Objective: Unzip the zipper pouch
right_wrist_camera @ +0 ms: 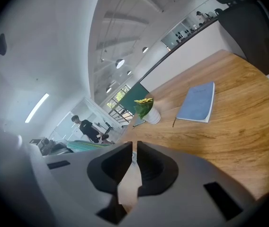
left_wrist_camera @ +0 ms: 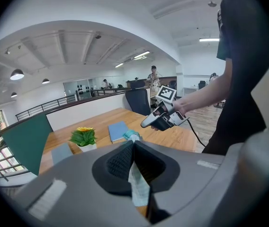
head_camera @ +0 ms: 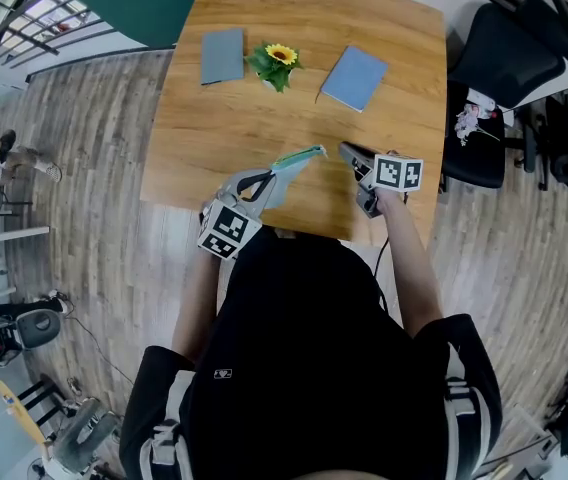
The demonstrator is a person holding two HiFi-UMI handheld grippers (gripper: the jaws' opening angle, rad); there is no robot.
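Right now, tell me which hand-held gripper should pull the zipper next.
Right, probably. The left hand-held gripper is shut on the zipper pouch, anchoring it; the right hand-held gripper holds nothing, jaws slightly apart, close beside the pouch's free end.

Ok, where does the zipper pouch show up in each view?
Head view: zipper pouch mid-frame, in the left gripper.
Left gripper view: zipper pouch bottom centre, clamped in the jaws.
Right gripper view: zipper pouch at left, beside the jaws.
Shared landmark: sunflower pot, in all three.
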